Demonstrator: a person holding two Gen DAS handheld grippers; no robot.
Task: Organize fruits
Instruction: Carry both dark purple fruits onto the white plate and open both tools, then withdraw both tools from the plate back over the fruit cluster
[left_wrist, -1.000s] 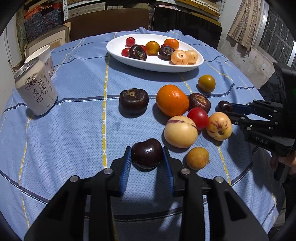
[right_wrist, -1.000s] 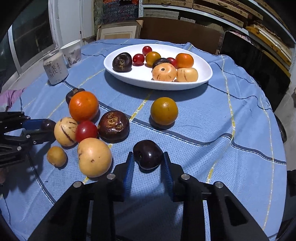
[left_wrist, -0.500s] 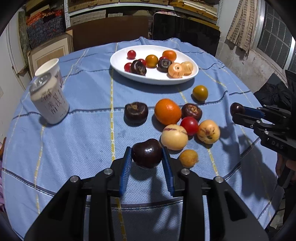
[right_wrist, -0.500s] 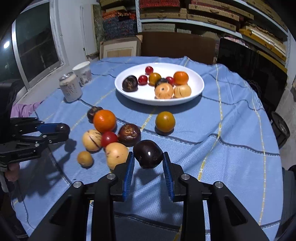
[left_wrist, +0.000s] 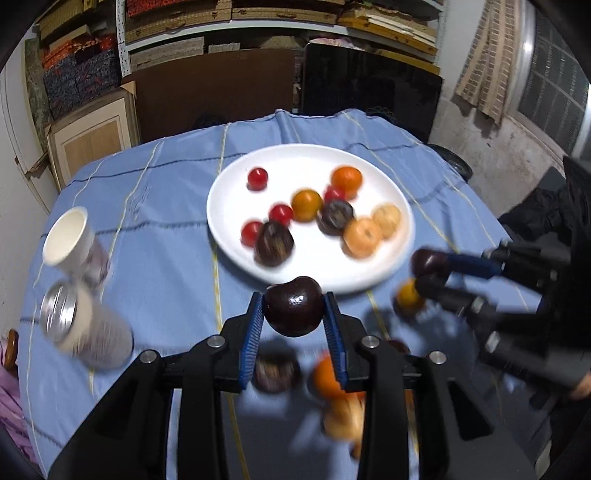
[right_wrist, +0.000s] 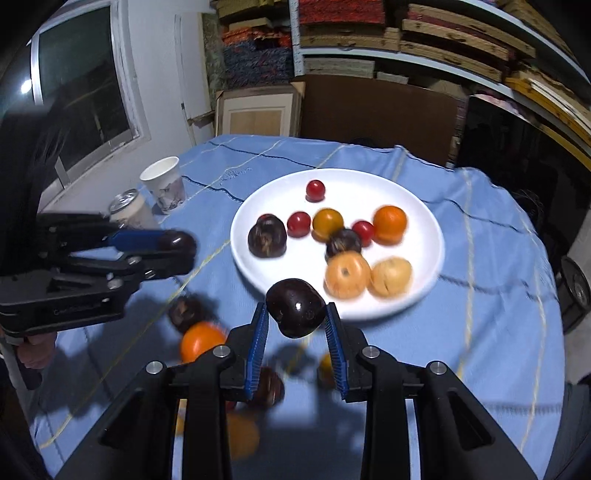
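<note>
My left gripper (left_wrist: 294, 308) is shut on a dark plum (left_wrist: 293, 306), held in the air just short of the near rim of the white plate (left_wrist: 229, 229). My right gripper (right_wrist: 295, 314) is shut on a second dark plum (right_wrist: 295, 307), also raised before the plate (right_wrist: 424, 229). Each gripper shows in the other view: the right one (left_wrist: 428, 264) at the right, the left one (right_wrist: 177, 243) at the left. The plate holds several fruits: red tomatoes, oranges, dark mangosteens and pale peach-coloured ones. Loose fruits on the blue cloth below, such as an orange (right_wrist: 201, 339), are blurred and partly hidden by the fingers.
A drink can (left_wrist: 79, 328) and a white paper cup (left_wrist: 68, 236) stand at the table's left side; both appear in the right wrist view, the cup (right_wrist: 164, 184) behind the can (right_wrist: 131, 210). Shelves, boxes and dark chairs ring the far edge of the round table.
Both grippers have risen off the cloth with their plums and moved toward the plate. The loose fruits now lie beneath and behind the fingers, and the plate looks much closer.
</note>
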